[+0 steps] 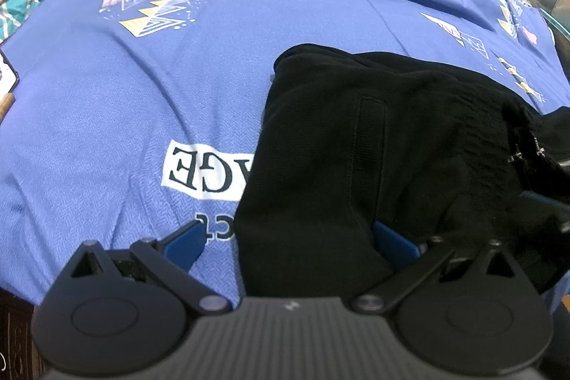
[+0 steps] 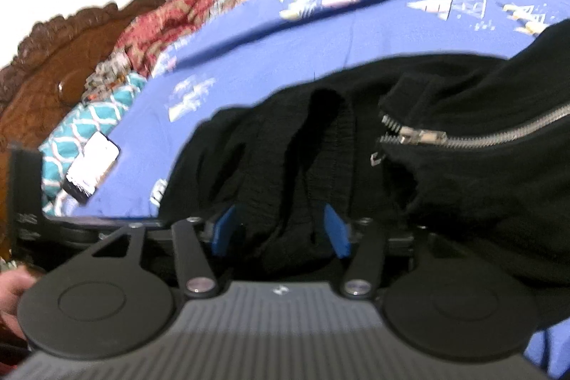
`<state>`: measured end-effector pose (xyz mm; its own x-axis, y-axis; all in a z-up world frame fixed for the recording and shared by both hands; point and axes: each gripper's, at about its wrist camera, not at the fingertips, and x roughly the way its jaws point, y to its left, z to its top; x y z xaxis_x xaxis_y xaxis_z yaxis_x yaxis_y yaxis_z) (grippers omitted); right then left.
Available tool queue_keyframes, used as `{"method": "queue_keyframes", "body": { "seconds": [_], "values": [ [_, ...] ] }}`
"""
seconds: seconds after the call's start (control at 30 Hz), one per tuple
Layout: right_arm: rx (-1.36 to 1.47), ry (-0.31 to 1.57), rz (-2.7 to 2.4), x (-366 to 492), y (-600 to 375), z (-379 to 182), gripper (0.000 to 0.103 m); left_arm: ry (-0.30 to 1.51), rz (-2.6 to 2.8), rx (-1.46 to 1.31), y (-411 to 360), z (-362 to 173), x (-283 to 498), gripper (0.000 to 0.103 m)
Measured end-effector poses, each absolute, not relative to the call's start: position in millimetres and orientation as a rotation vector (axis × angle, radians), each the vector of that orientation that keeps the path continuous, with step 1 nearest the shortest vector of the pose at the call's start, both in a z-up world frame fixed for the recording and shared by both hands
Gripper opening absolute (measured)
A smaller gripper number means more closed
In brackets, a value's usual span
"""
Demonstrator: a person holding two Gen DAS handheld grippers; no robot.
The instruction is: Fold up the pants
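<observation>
The black pants point(image 1: 374, 148) lie bunched on a blue printed bedsheet point(image 1: 142, 95). My left gripper point(image 1: 292, 244) is open wide. Its left finger point(image 1: 185, 241) rests over the sheet and its right finger point(image 1: 392, 241) is partly under the cloth, with the pants' near edge between them. In the right wrist view the pants point(image 2: 285, 148) show an elastic waistband and a silver zipper point(image 2: 445, 138). My right gripper point(image 2: 279, 230) is partly open with the waistband cloth between its blue fingers point(image 2: 222, 232).
A phone point(image 2: 91, 171) lies on a teal patterned cloth point(image 2: 71, 138) at the sheet's edge. A red floral blanket point(image 2: 185, 9) and a carved wooden headboard point(image 2: 53, 59) are beyond. A white printed label point(image 1: 203, 170) marks the sheet.
</observation>
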<state>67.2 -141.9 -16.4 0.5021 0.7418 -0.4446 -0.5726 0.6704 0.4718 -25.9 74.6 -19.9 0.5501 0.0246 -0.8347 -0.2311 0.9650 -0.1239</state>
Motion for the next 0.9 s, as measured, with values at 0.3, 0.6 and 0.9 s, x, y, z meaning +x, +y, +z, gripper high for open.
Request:
{"method": "queue_keyframes", "body": {
  "seconds": [0.3,0.6,0.9],
  "values": [
    [0.421,0.454,0.735,67.6,-220.5,28.5,0.065,0.887,0.088,-0.433,128.3,25.5,-14.0,0.103],
    [0.371,0.471,0.481,156.7,-284.9,32.4,0.08,1.008,0.014,-0.536,153.9,-13.0,62.1,0.103],
    [0.473,0.759,0.567,215.3,-290.4,-32.1,0.022,0.967,-0.01,-0.405,111.1,-12.5,77.7,0.023]
  ]
}}
